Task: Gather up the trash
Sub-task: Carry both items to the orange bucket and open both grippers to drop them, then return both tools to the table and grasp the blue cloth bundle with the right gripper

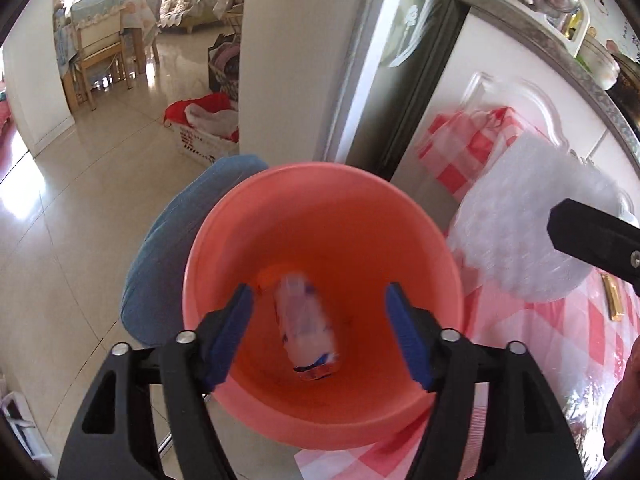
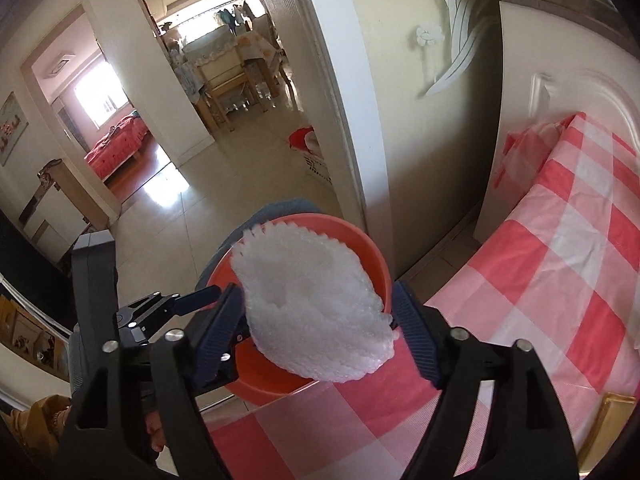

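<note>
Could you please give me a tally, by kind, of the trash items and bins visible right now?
Orange bin: 1
Plastic bottle in the bin: 1
White foam piece above the bin: 1
Total: 3

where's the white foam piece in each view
Left wrist view: the white foam piece is at the right edge, blurred, above the checked tablecloth, right of the orange bin.
Right wrist view: the foam is low centre, between the open right gripper fingers, over the bin.
Shared landmark: the orange bin.
</note>
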The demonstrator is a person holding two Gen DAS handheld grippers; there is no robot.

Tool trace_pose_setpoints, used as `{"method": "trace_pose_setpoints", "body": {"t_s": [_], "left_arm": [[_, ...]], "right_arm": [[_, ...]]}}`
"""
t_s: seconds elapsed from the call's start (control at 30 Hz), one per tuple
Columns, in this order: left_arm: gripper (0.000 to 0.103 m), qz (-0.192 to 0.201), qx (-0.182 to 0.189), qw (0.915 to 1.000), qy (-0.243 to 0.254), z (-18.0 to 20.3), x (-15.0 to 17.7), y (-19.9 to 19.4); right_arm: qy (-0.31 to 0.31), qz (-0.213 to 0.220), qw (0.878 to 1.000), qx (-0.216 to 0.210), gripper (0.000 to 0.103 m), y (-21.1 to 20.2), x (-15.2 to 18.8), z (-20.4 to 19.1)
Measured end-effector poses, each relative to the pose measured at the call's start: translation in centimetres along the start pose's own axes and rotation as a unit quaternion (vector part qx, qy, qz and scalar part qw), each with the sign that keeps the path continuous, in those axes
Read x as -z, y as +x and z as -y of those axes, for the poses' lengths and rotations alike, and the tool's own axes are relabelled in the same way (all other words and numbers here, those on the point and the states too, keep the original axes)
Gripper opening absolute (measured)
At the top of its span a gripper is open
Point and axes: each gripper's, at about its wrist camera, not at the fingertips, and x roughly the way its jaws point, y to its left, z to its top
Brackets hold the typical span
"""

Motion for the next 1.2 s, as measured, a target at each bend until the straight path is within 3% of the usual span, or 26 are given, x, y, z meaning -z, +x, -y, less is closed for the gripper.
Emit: {"method": "trace_pose_setpoints", "body": {"t_s": [0.13, 0.4, 0.77, 0.97, 1.2], "left_arm": [[0.079, 0.0, -0.018, 0.9998, -0.005, -0.5, -0.1, -0.1], [0.081, 0.022, -0.029, 0.9993, 0.005, 0.7, -0.7, -2.2], [0.082, 0.051, 0.026, 0.9959, 0.07, 8.2, -1.4, -5.8], [0.082, 0.055, 0.054, 0.991, 0.11, 13.1, -1.0, -7.3], [0.082, 0.045, 0.075, 0.9831, 0.16, 18.6, -0.6, -8.1]], "right_arm": [[0.04, 0.016, 0.999, -0.029, 0.086, -0.2, 0.1, 1.3], [0.07, 0.09, 0.993, -0.014, 0.087, -5.6, 2.1, 4.1], [0.123, 0.17, 0.977, 0.025, 0.087, -13.2, 7.2, 8.8], [0.193, 0.229, 0.953, 0.043, 0.087, -18.1, 9.5, 13.3], [0.288, 0.294, 0.907, 0.086, 0.087, -23.3, 13.1, 20.1]]}}
